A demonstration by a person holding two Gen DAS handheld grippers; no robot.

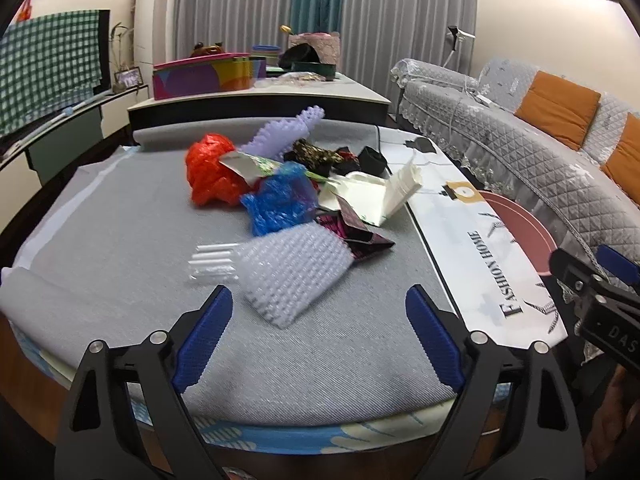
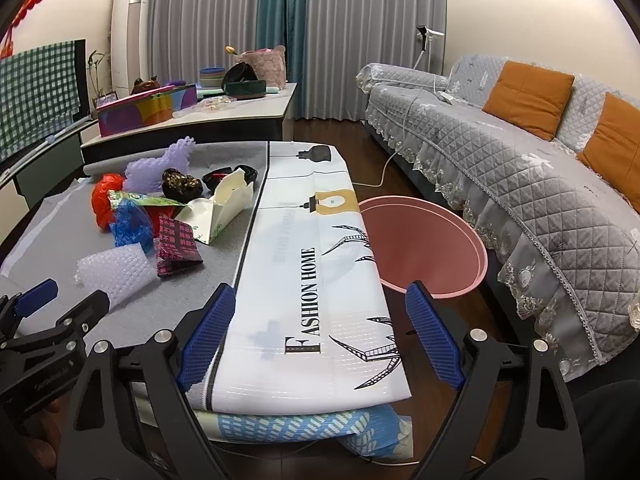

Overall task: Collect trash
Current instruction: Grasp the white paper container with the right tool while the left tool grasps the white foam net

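Observation:
A heap of trash lies on the grey cloth of the table [image 1: 120,240]: a red plastic bag [image 1: 212,170], a blue bag [image 1: 280,202], a pale bubble-wrap sheet [image 1: 294,276], a lilac foam piece [image 1: 286,132], a white torn paper box [image 1: 380,192] and a dark pink wrapper [image 1: 360,236]. My left gripper [image 1: 320,336] stands open just short of the bubble wrap, with nothing between its fingers. My right gripper [image 2: 320,336] is open over the white "FASHION HOME" cloth [image 2: 308,280]. A pink bin [image 2: 428,248] stands on the floor right of the table.
A grey quilted sofa [image 2: 520,168] with orange cushions runs along the right. Behind the table stands a second table [image 2: 224,120] with a colourful box and bowls. A white cable [image 2: 384,172] lies on the dark floor near the bin.

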